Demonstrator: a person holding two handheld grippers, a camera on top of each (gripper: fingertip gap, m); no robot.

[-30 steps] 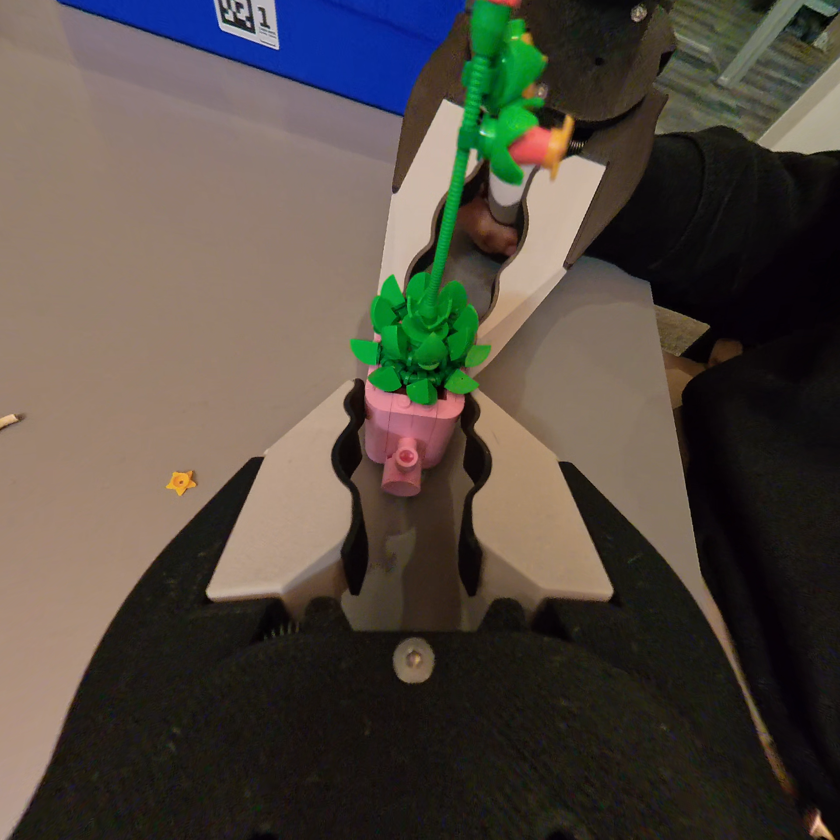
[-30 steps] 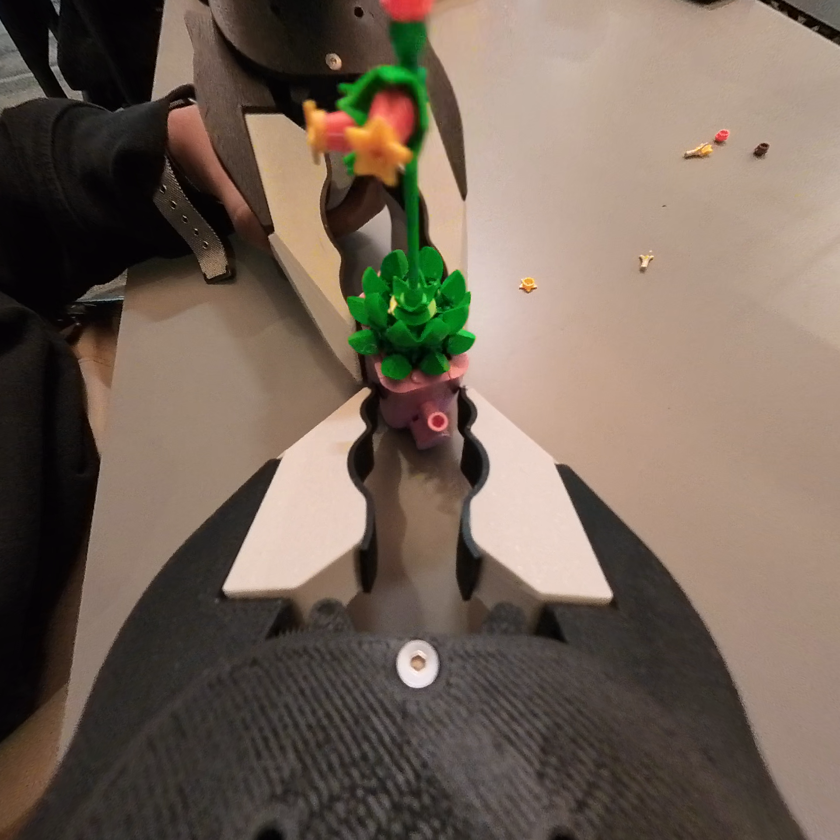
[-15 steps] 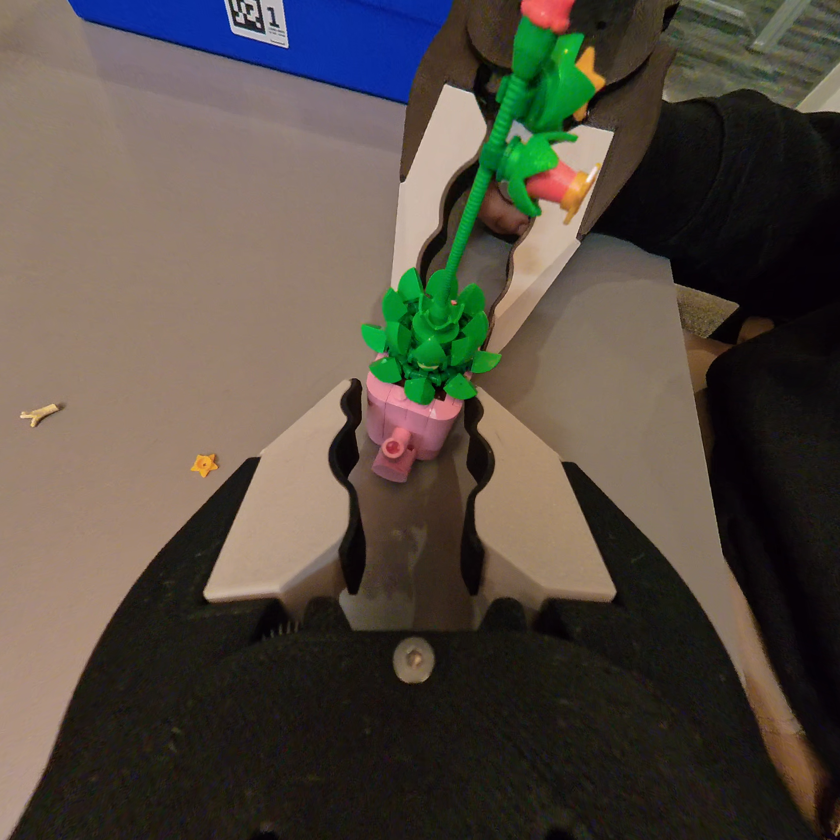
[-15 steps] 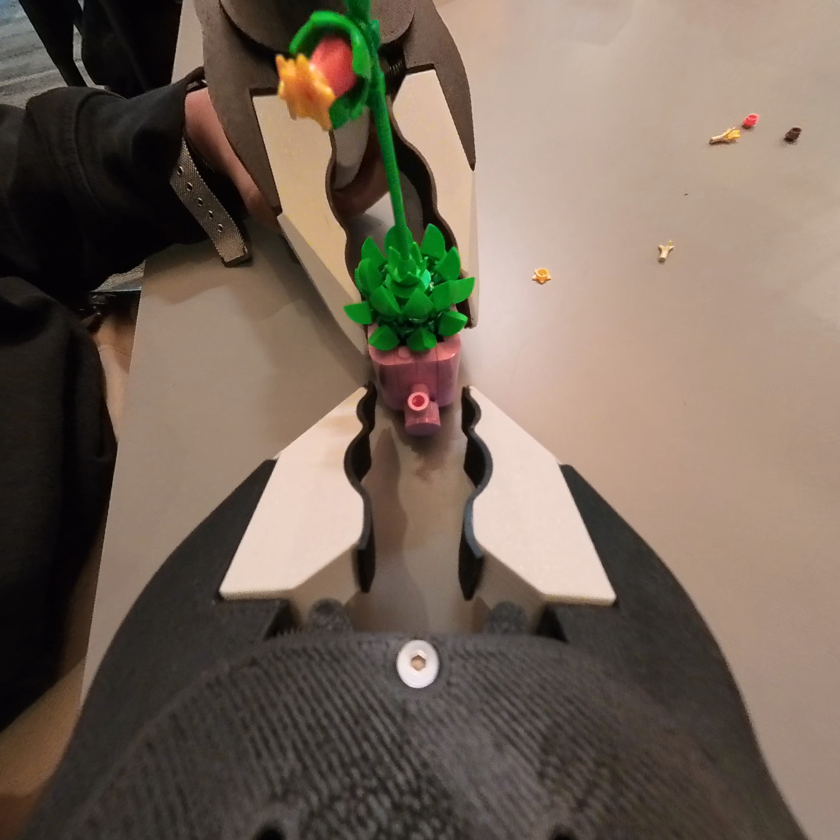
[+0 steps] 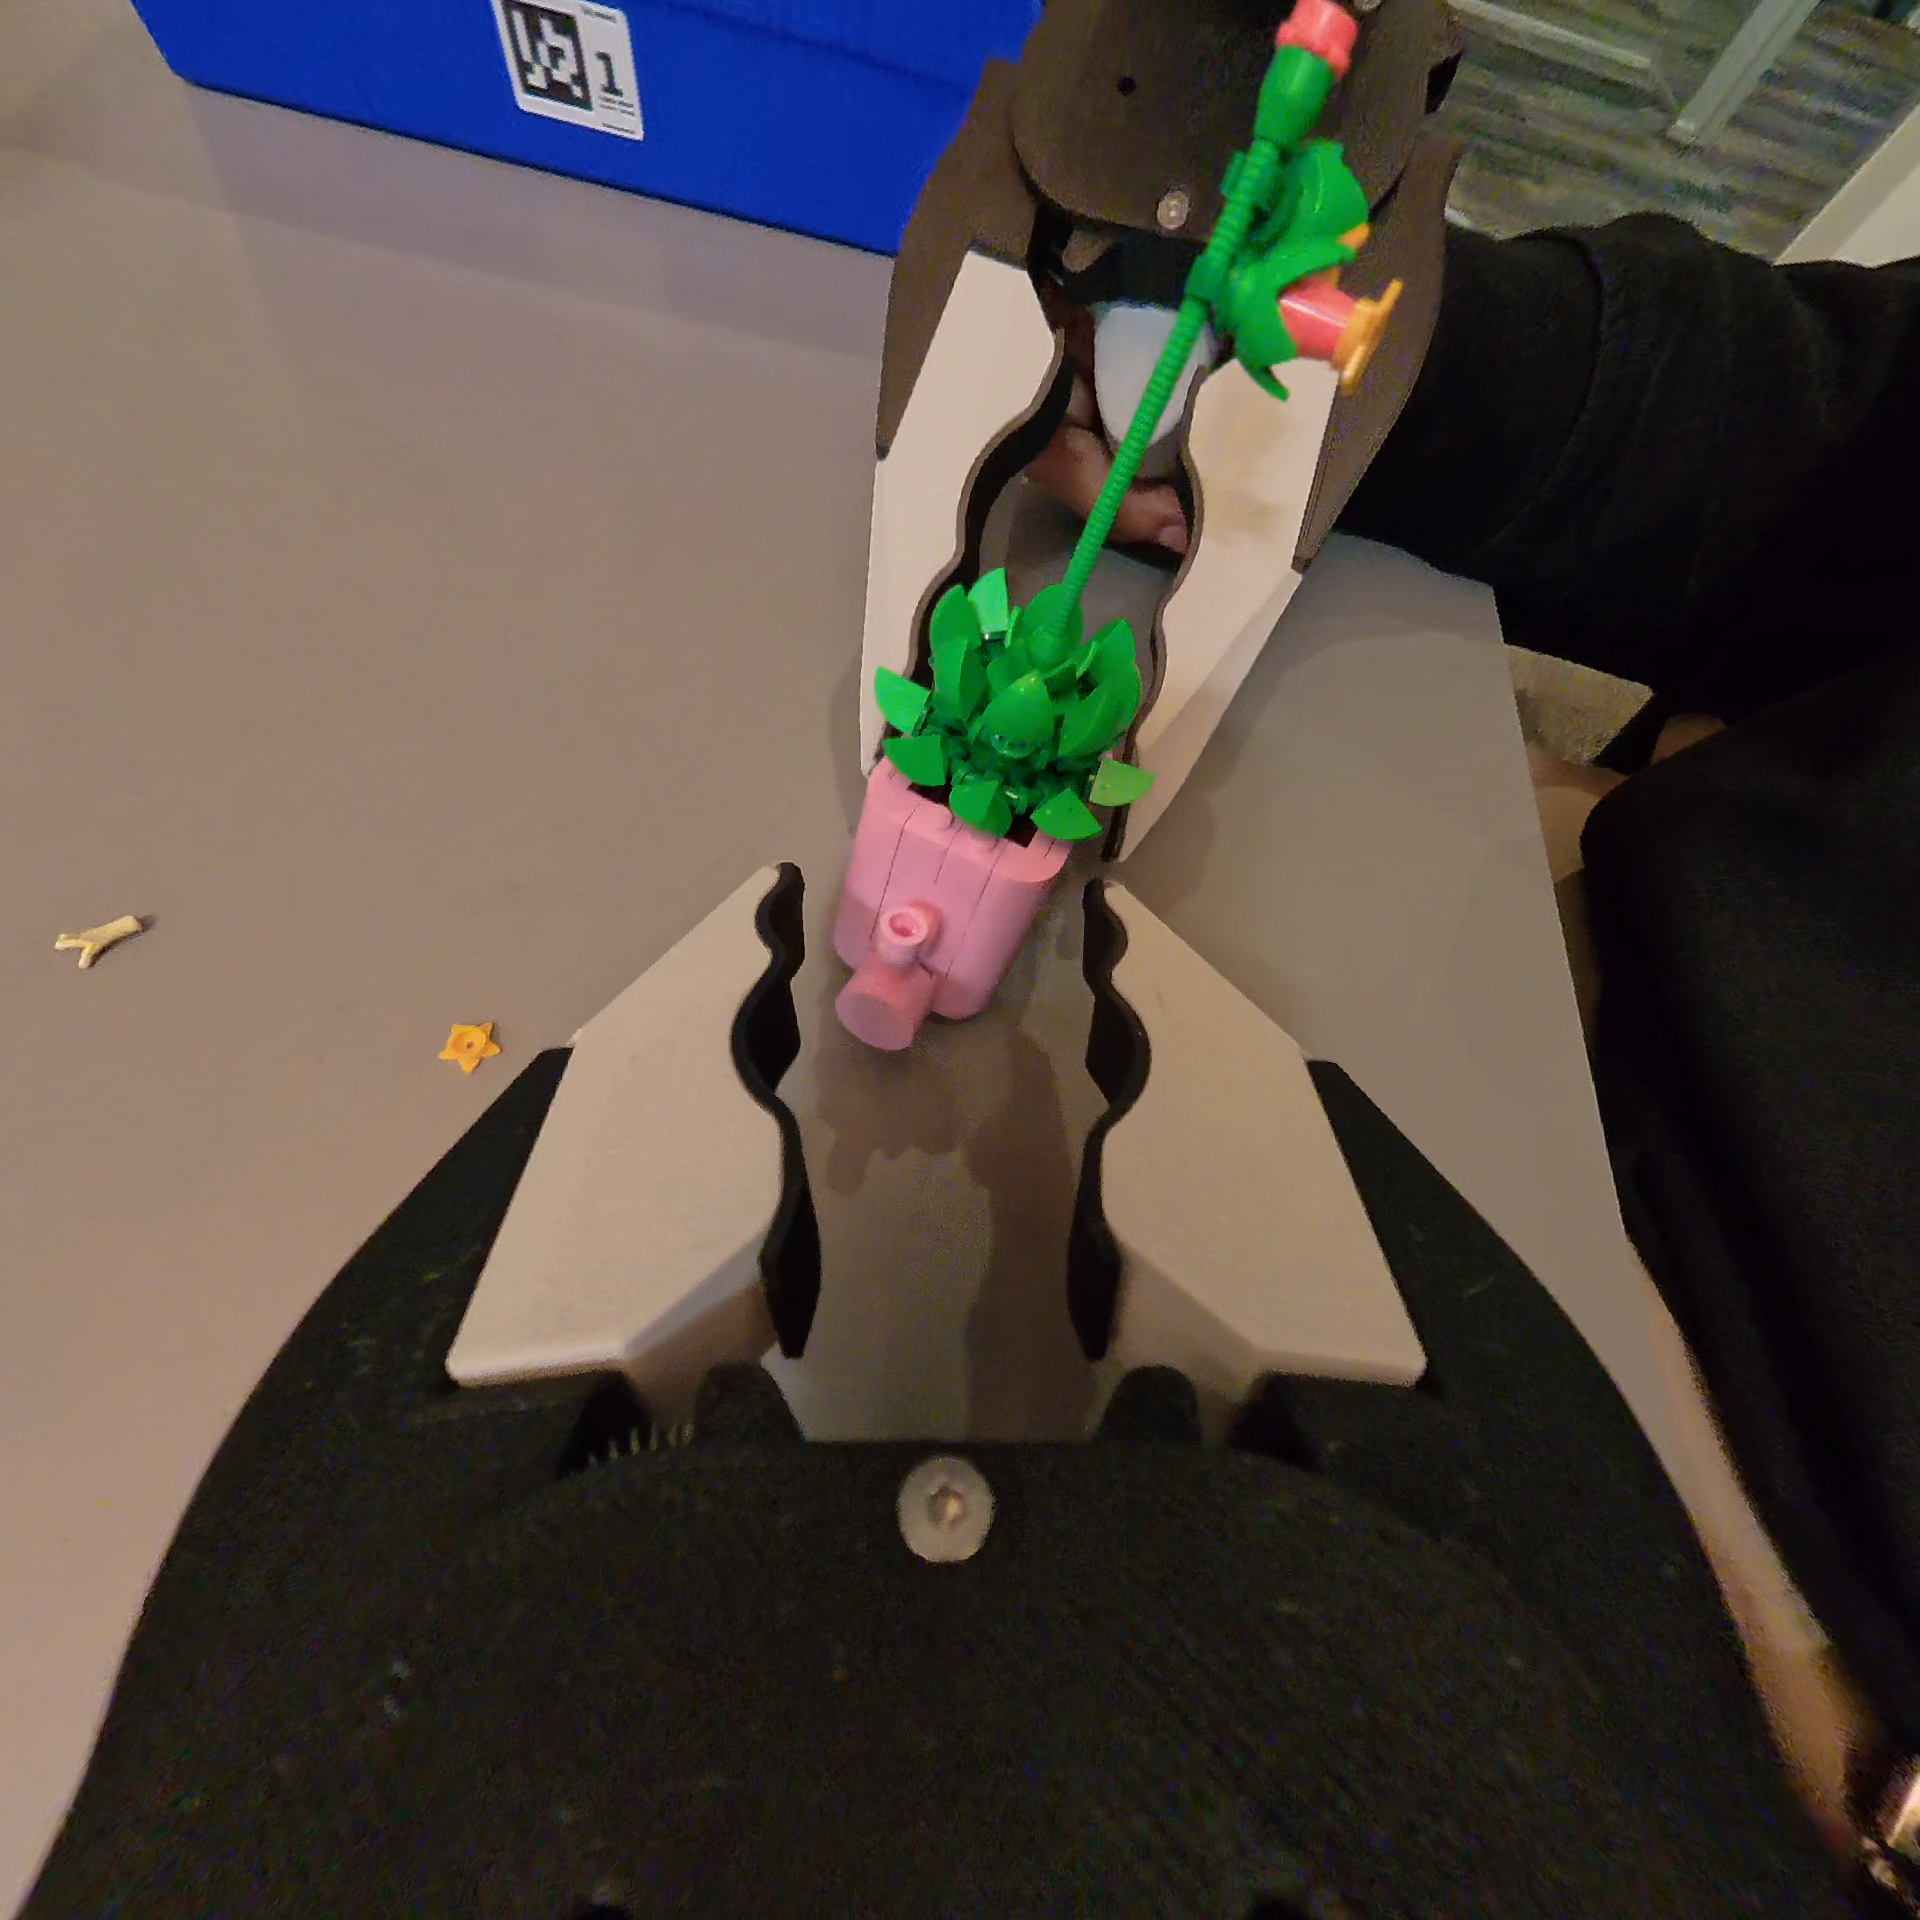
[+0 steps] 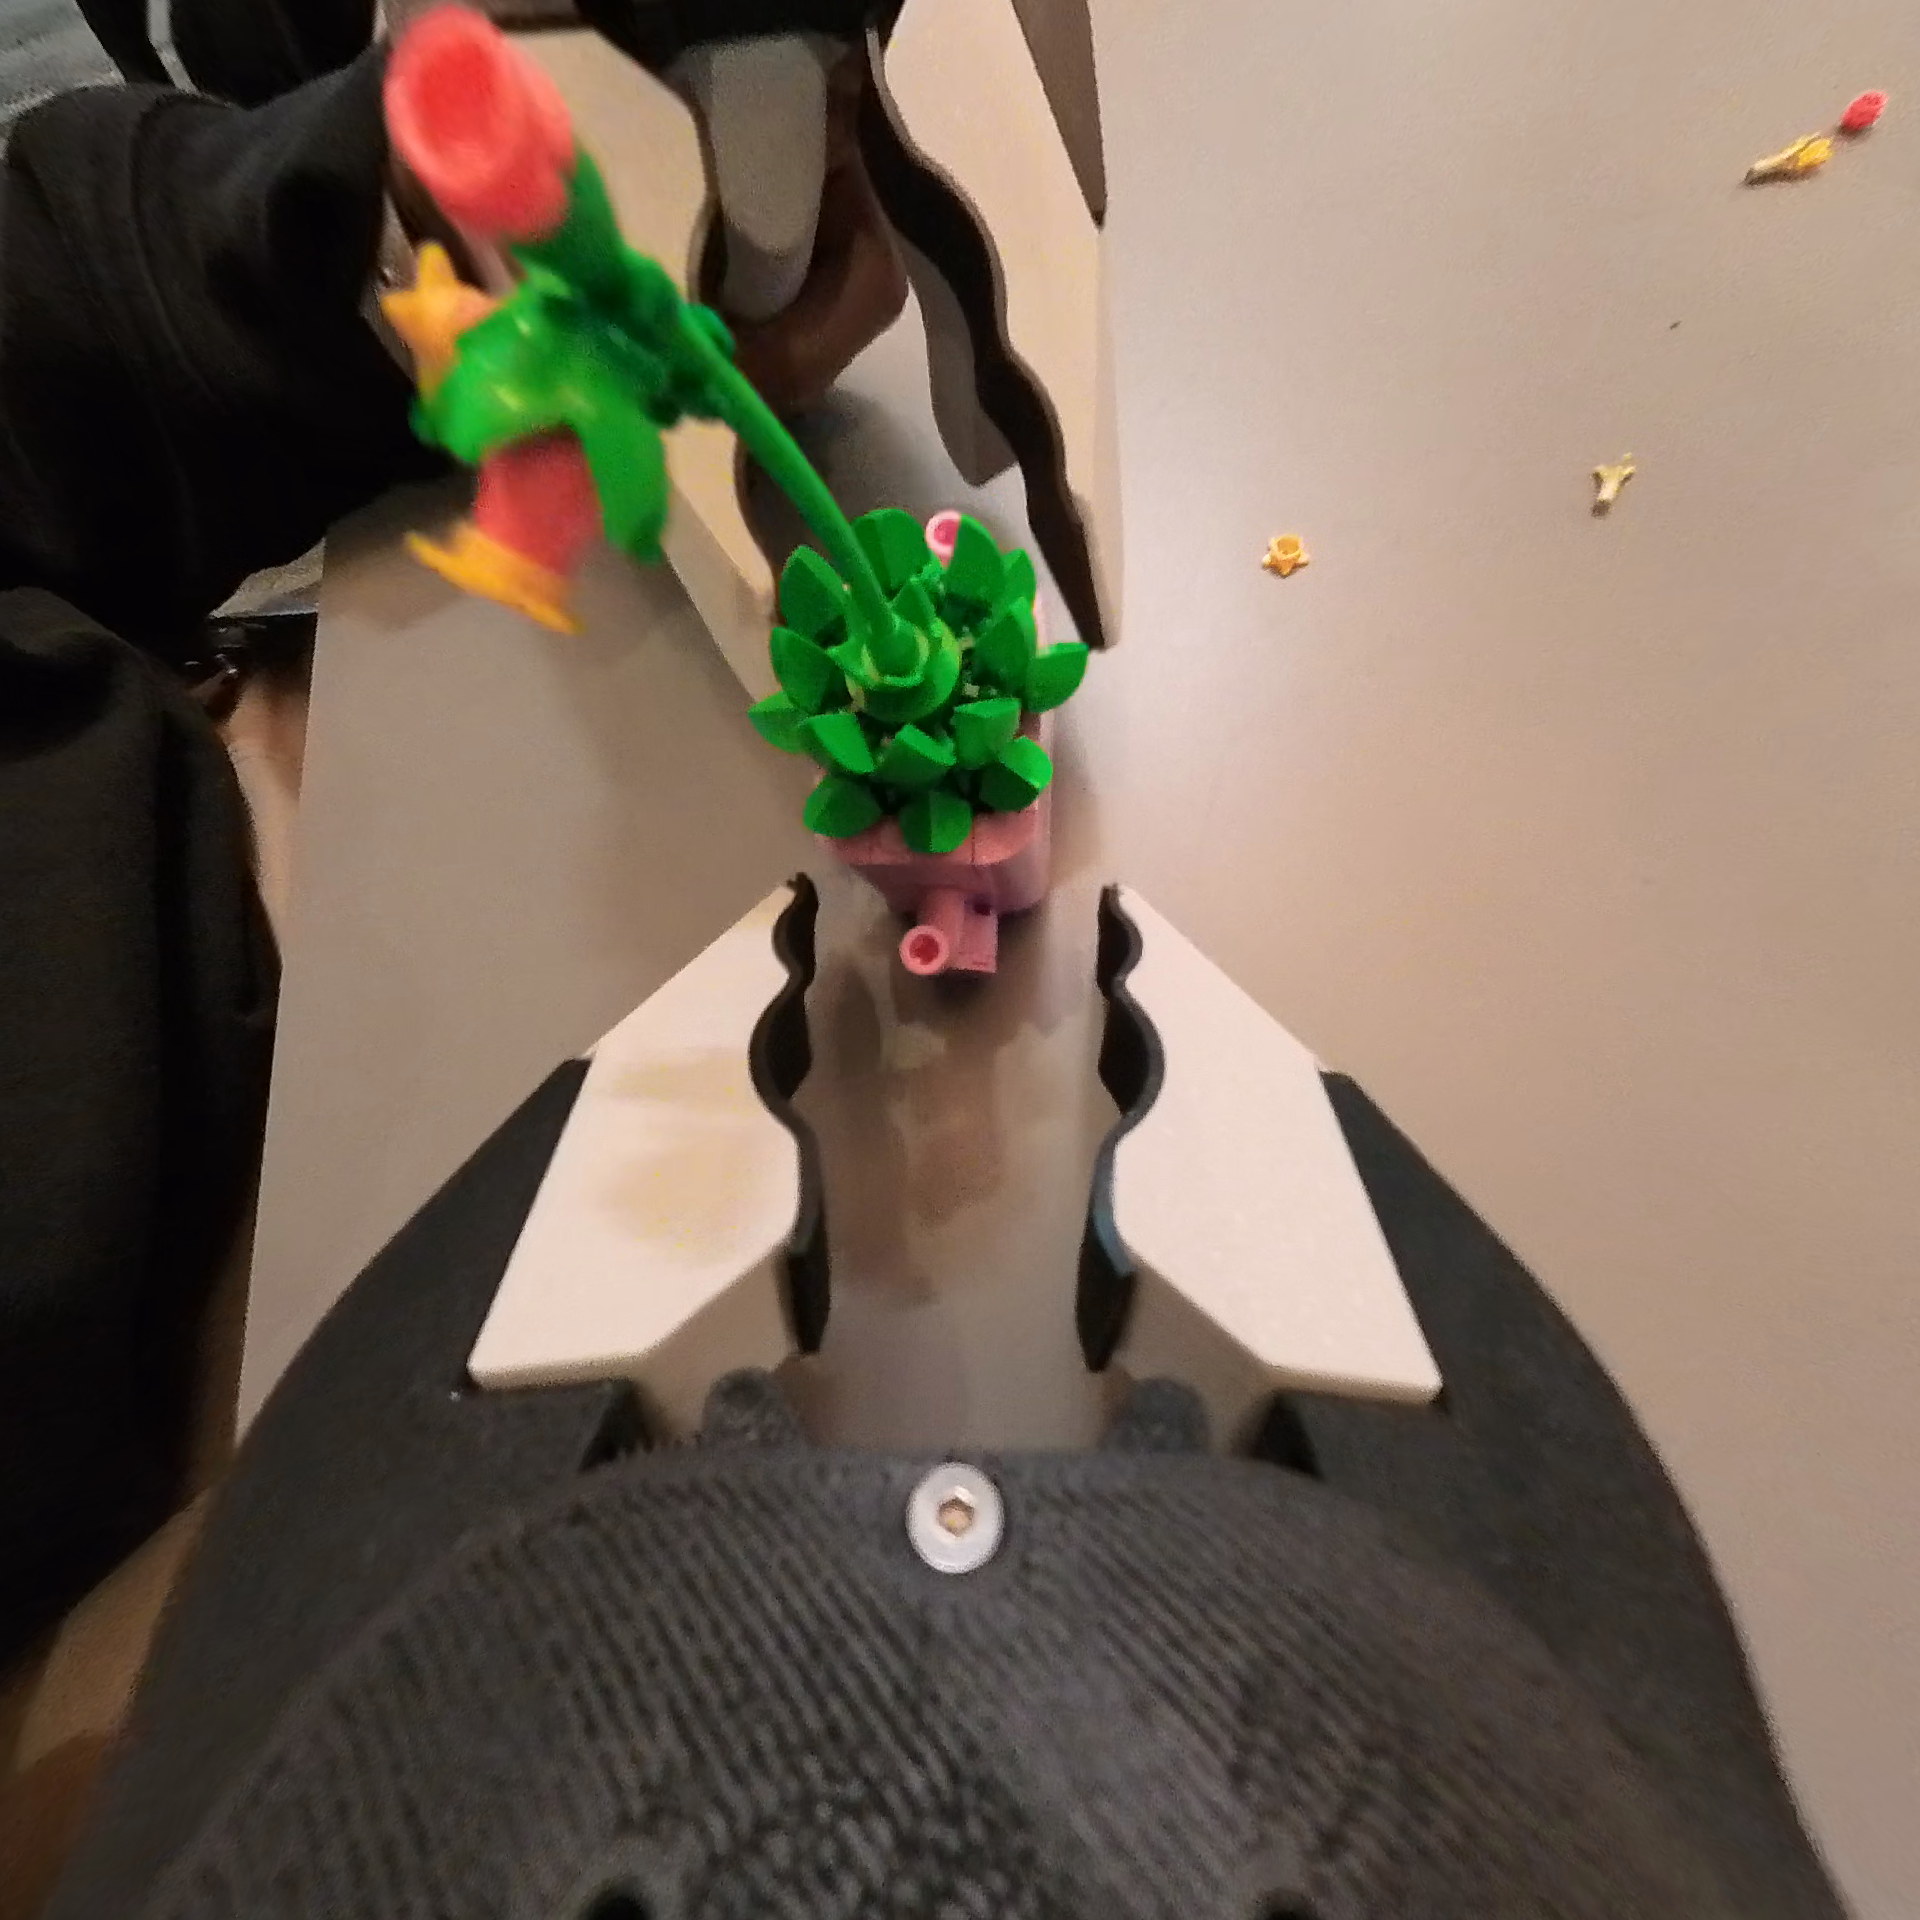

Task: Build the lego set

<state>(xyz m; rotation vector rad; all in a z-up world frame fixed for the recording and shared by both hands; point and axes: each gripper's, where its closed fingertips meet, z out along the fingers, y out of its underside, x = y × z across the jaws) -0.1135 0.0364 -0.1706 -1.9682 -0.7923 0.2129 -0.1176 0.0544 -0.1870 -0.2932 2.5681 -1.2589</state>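
1. The pot [image 5: 940, 914], pink with a side spout, sits tilted on the grey table [image 5: 416, 623] between the two grippers, near the table edge where the person's dark sleeve [image 5: 1662, 416] lies.
2. Green leaves [image 5: 1013, 717] fill its top, and a thin green stem [image 5: 1138, 416] leans up from them to flowers [image 5: 1320, 312] in pink, red and orange.
3. Loose pieces lie apart from the pot on the table: an orange star [image 5: 470, 1045], a cream twig [image 5: 97, 940], and in the right wrist view another twig [image 6: 1611, 480], a yellow bit [image 6: 1787, 158] and a red stud [image 6: 1865, 109] toward the far edge.
4. A blue box [image 5: 727, 94] with a white printed tag [image 5: 569, 64] stands at the far side of the table.
5. The left gripper [image 5: 940, 904] has its fingers [image 5: 665, 1122] spread wide; the pot's base lies between the tips with a gap on each side, and they hold nothing.
6. The right gripper [image 6: 951, 904] is likewise spread, its fingers [image 6: 1236, 1122] clear of the pot, which lies just ahead of the tips.
7. In the left wrist view the pot and leaves partly hide the right gripper's tips; the flowers blur in the right wrist view and cover part of the sleeve.
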